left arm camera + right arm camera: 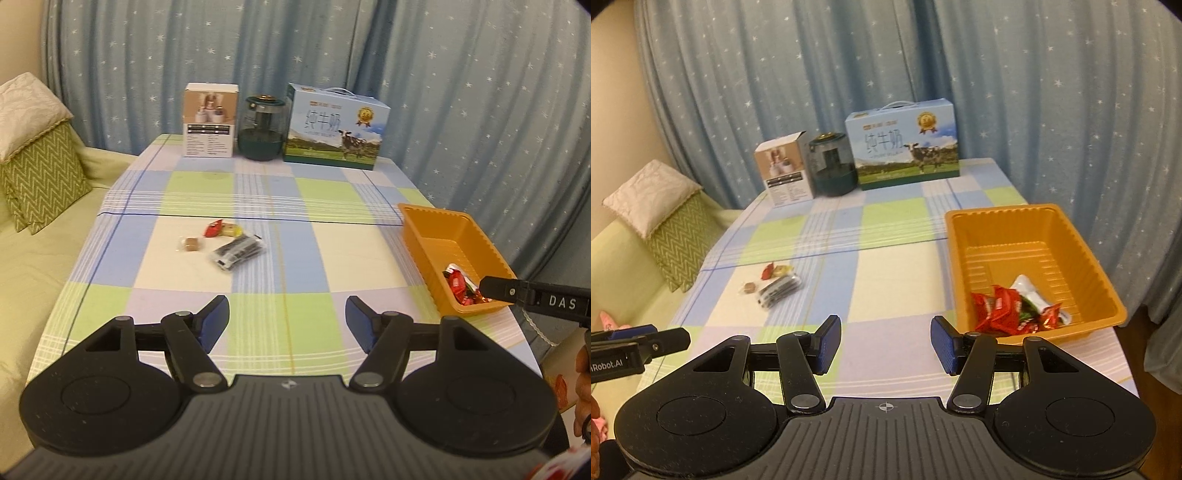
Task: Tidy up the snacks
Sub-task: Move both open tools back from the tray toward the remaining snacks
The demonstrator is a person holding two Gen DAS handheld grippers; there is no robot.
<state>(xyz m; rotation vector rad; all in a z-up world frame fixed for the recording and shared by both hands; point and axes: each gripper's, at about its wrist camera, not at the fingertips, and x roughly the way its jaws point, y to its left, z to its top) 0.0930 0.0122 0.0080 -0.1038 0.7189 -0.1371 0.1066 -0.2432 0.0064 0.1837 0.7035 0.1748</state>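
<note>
My worry is the loose pile at mid-table: the black snack packet (238, 252) lies against the red candy (214, 228) and near the brown candy (192, 244), so a clumsy pinch could scatter them. The orange tray (964, 236) sits at the right edge, red-wrapped candies (1001, 310) inside. My left gripper (287, 325) and right gripper (885, 347) both stand spread, holding nothing, above the tablecloth (332, 206).

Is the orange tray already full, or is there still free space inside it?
Not full. The orange tray holds only a few red-wrapped candies at its near end; the ribbed bottom behind them is bare.
</note>
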